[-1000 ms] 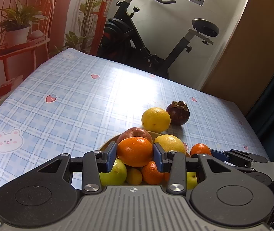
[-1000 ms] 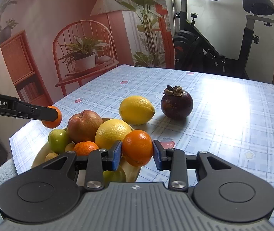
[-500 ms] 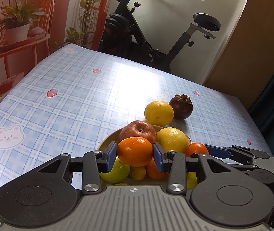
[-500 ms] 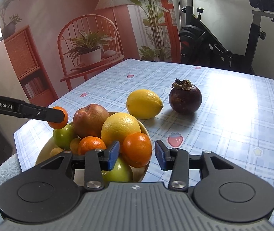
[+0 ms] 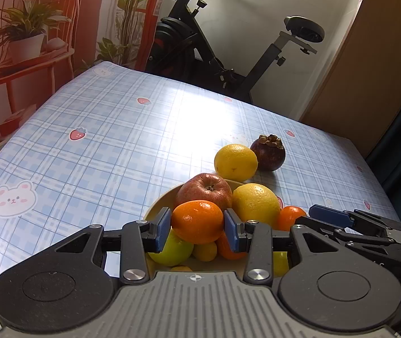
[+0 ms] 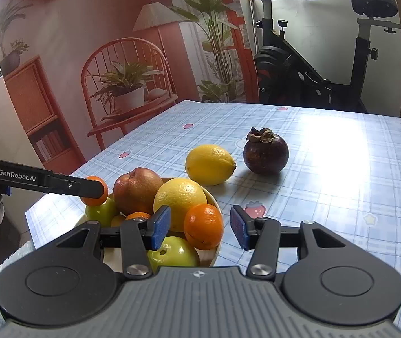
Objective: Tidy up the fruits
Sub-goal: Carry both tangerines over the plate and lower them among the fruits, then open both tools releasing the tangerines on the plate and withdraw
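Mandarin (image 5: pixel 197 221) — pinched between the blue pads of the left tongs (image 5: pixel 197 225), held above the heaped bowl (image 5: pixel 158 211).
Second mandarin (image 6: pixel 204 226) — sits on the bowl's near rim against a yellow citrus (image 6: pixel 180 201); the right tongs (image 6: pixel 200 226) have just been opening and now stand spread, pads clear of it.
Apple (image 6: pixel 138 190), green fruits — piled in the bowl; how firmly they rest I cannot quite tell.
Lemon (image 6: pixel 210 164), mangosteen (image 6: pixel 266 154) — loose on the table (image 6: pixel 341 183), beyond the bowl.
Risk — the pile is full; the rim mandarin may roll off, or a careless drop could dislodge neighbours.
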A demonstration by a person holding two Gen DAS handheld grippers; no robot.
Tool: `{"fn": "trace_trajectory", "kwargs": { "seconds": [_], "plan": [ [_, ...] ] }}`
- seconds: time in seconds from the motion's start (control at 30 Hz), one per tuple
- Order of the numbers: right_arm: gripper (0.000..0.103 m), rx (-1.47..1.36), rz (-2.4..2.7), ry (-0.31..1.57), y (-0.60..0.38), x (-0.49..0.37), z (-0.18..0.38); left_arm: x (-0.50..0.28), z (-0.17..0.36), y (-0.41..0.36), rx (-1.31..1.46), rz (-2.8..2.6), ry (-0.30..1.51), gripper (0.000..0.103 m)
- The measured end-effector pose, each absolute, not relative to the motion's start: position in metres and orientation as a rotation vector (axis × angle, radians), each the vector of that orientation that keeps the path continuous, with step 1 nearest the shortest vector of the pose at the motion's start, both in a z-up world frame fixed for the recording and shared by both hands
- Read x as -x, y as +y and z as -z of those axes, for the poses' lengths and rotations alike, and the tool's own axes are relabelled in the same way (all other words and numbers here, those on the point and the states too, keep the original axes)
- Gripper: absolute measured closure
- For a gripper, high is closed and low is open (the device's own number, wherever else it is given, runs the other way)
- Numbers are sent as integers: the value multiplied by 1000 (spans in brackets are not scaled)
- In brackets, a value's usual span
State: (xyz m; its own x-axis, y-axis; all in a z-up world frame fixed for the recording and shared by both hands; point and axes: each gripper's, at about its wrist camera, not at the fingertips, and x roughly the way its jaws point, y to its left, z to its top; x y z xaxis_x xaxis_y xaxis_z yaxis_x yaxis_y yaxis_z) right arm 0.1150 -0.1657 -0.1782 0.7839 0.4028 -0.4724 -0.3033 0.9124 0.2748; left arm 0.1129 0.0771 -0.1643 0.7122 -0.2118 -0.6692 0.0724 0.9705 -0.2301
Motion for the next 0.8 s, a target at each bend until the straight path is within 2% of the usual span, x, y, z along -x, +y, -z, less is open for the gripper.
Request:
{"fn": "trace_trajectory", "kwargs": {
  "seconds": [0.8],
  "plan": [
    [53,-195,-349,541,-172,-111,181,-130,184,28,152,345,817,60]
  ]
}}
